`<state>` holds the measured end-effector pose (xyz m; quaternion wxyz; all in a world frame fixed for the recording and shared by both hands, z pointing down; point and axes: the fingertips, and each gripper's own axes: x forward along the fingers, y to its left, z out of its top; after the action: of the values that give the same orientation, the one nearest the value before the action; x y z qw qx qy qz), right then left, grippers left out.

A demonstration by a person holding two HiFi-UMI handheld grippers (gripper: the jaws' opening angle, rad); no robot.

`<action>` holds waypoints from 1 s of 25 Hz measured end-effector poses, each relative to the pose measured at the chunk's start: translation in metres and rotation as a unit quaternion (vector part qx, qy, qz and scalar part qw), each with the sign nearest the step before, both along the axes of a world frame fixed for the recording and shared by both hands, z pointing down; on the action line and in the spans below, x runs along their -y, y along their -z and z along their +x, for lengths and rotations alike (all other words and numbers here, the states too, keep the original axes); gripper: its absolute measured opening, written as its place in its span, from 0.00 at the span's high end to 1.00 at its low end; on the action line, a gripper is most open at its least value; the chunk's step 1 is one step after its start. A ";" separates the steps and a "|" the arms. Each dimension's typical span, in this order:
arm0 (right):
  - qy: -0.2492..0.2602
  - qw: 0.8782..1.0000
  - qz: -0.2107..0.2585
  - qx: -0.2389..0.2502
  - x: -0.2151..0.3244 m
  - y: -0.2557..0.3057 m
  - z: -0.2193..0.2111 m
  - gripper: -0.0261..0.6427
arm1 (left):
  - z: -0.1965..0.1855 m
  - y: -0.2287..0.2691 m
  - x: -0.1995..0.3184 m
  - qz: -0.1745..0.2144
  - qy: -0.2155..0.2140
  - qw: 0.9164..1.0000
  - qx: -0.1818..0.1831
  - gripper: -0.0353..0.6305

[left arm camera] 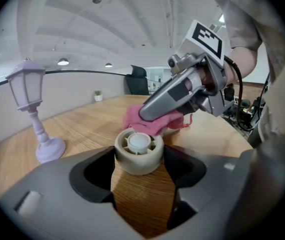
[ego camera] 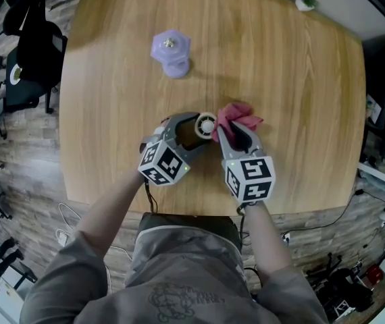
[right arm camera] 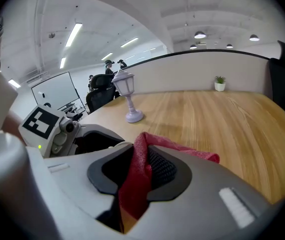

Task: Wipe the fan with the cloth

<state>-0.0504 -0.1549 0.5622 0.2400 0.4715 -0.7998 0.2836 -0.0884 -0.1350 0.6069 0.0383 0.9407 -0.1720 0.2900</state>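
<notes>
In the middle of the frame, our left gripper (ego camera: 192, 127) has its jaws closed against the sides of the small beige round fan (ego camera: 206, 124) on the light wooden tabletop (ego camera: 284, 66). Our right gripper (ego camera: 236, 133) pinches the crumpled pink cloth (ego camera: 241, 117) just beside the fan.

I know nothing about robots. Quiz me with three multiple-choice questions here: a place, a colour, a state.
1. Where is the fan? A) between the left gripper's jaws B) on a shelf C) in a box
2. The cloth's colour? A) blue B) pink-red C) white
3. The right gripper is: A) open, empty B) shut on the cloth C) holding a cup
Answers: 1A, the jaws sit against its sides; 2B, pink-red in every view; 3B, the cloth is pinched between its jaws.
</notes>
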 end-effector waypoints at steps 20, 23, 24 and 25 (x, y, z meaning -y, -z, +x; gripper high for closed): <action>0.053 0.998 -0.025 0.012 -0.026 -0.008 0.020 0.82 | -0.001 0.000 -0.002 0.002 -0.007 1.000 0.000 0.48; 0.013 0.999 -0.029 -0.028 -0.032 -0.015 0.054 0.82 | 0.000 0.000 -0.002 0.001 -0.008 1.000 -0.002 0.48; 0.006 0.998 -0.031 -0.046 -0.034 -0.018 0.064 0.82 | 0.000 0.000 -0.002 0.001 -0.008 1.000 -0.002 0.48; 0.002 0.997 -0.032 -0.063 -0.037 -0.020 0.071 0.82 | 0.000 0.000 -0.002 0.000 -0.008 1.000 -0.001 0.48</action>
<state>0.0206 -0.1180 0.5824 0.3059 0.4785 -0.7745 0.2784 -0.0887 -0.1333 0.6068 0.0358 0.9425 -0.1644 0.2888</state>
